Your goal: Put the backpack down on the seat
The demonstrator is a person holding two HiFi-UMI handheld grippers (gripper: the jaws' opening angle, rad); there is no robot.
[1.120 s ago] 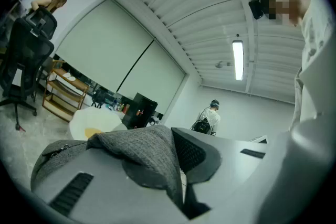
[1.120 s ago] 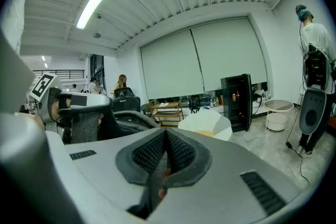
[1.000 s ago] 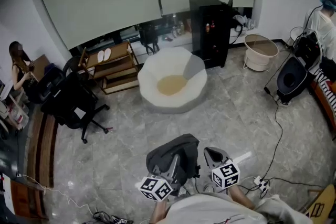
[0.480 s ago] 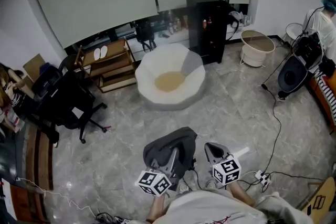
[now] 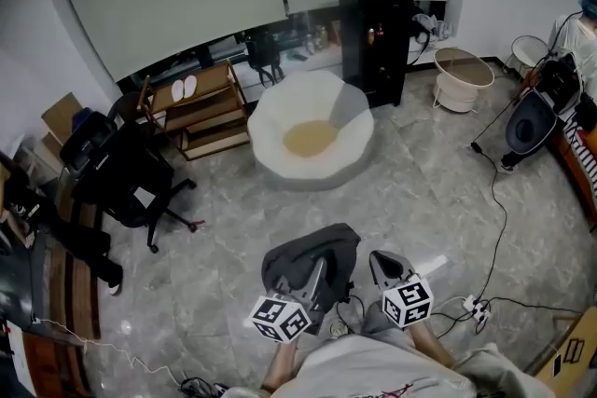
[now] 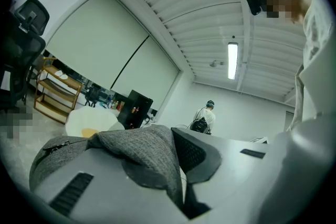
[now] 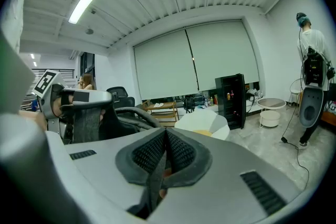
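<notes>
Head view, entries as we find them.

1. Backpack [image 5: 308,252]: grey fabric. It hangs low in front of us over the grey marble floor [image 5: 420,191]. It is well apart from the seat, with bare floor between the two.

2. Seat [image 5: 280,121]: a round white floor chair with a tan cushion [image 5: 311,138] in its hollow. It stands near the window wall.

3. Left gripper [image 5: 315,273]: set against the near side of the backpack. In the left gripper view we see its fingers [image 6: 197,155] clamped on a fold of the grey fabric. The fabric bulges out over the lower finger.

4. Right gripper [image 5: 384,264]: just to the right of the backpack, beside the left gripper. In the right gripper view its fingers [image 7: 181,152] are pressed together on a thin grey strap [image 7: 154,182]. The strap runs down from between the pads. We cannot tell where it joins the backpack.

5. Surroundings:
- Black cabinet [image 5: 373,42], behind the seat and to its right.
- Wooden shelf [image 5: 201,112], to the left of the seat, with a pair of pale slippers [image 5: 184,89] on top.
- Black office chair [image 5: 131,177], further left.
- Round pale tub [image 5: 464,81], right of the cabinet.
- Cable [image 5: 494,219], trailing across the floor at right.
- Person [image 5: 576,31], at the far right edge.
</notes>
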